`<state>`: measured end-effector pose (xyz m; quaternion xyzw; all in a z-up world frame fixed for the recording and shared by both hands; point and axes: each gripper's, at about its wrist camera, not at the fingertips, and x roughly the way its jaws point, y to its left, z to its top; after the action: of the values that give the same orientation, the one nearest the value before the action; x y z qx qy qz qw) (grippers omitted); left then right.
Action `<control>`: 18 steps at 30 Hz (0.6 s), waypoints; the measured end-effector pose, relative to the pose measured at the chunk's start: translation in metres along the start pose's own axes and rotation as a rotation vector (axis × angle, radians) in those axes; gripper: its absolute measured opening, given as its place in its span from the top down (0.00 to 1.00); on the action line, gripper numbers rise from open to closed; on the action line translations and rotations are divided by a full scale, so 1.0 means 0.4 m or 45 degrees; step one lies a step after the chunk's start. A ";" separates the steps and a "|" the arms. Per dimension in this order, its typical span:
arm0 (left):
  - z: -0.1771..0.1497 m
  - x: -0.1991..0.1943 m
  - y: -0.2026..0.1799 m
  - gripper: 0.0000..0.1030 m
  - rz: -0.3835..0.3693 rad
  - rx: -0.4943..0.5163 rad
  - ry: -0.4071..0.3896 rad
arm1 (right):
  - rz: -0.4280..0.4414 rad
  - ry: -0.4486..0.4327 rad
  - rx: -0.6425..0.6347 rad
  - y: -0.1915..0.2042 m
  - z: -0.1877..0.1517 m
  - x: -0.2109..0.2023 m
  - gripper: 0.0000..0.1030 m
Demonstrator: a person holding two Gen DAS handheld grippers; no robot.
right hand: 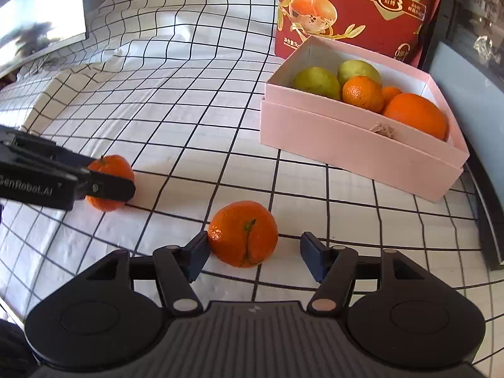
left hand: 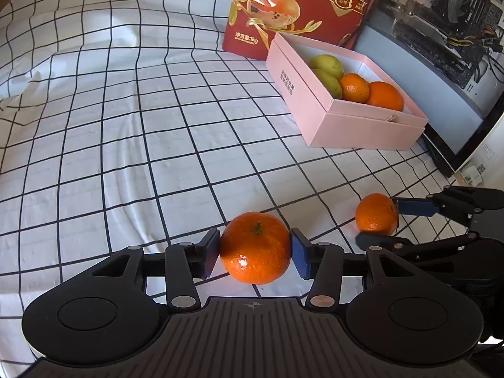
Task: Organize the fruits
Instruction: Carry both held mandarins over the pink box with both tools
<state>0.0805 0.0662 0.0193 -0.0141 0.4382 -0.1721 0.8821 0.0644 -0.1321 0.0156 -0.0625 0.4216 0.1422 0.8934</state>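
Left tongs [left hand: 255, 250] clamp mandarin [left hand: 255, 247]; right tongs [right hand: 255, 256] straddle second mandarin [right hand: 243, 233].

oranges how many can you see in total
5: one in the left gripper, one between the right gripper's pads, three in the pink box. More may be hidden there.

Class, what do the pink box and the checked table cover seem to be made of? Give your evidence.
Pink rectangular box: likely matte cardboard, judging by its thin straight walls and crisp folded edges. White black-checked table cover: probably soft woven fabric, since it wrinkles and drapes.
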 end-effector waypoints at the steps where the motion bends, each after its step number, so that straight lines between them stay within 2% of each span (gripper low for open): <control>1: -0.001 0.000 -0.002 0.48 0.003 0.006 -0.001 | -0.005 0.001 -0.017 0.000 -0.002 -0.004 0.39; 8: -0.006 0.002 -0.005 0.48 0.008 0.022 0.002 | -0.043 0.012 -0.059 -0.009 -0.033 -0.037 0.39; 18: -0.010 0.007 -0.016 0.48 0.020 0.039 0.021 | 0.022 -0.021 0.005 0.000 -0.001 -0.031 0.39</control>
<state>0.0770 0.0599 0.0158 0.0043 0.4428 -0.1718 0.8800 0.0564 -0.1349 0.0249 -0.0561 0.4150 0.1497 0.8957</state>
